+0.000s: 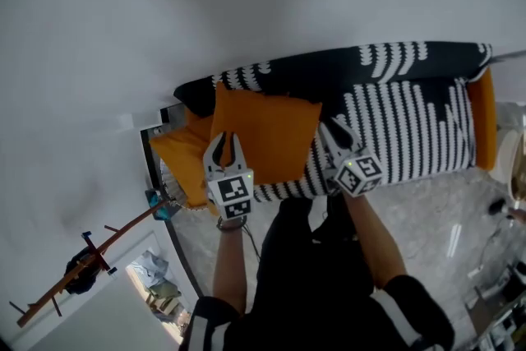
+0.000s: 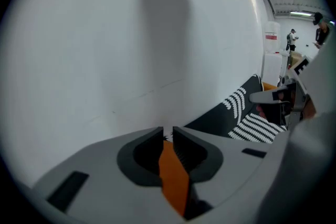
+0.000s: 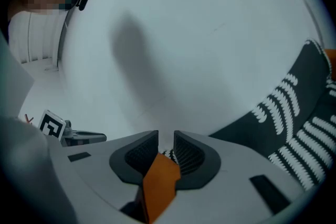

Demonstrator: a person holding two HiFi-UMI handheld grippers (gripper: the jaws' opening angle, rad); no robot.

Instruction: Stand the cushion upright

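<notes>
The orange cushion (image 1: 265,134) stands on its lower edge at the left end of the striped sofa (image 1: 415,131), its top leaning against the backrest (image 1: 329,63), with a second cushion (image 1: 182,159) lying just beside it on the left. You have your left gripper (image 1: 227,140) at the cushion's lower left edge and your right gripper (image 1: 333,127) at its lower right corner. In both gripper views the jaws are slightly parted, with a strip of orange fabric lying between them rather than being squeezed, so both look released. The cushion seems to be upright already, so the step in hand is most likely letting go cleanly. Spread both pairs of jaws a little wider before you move, since the fabric sits deep between the pads and could snag. Then draw the 2 grippers straight back along the line they point, both at once, so neither side tugs the cushion forward or twists it. Watch the top edge in the head view as you pull away. If it starts to tip off the backrest, pinch the lower edge again and push it deeper toward the crease of the sofa before releasing.
</notes>
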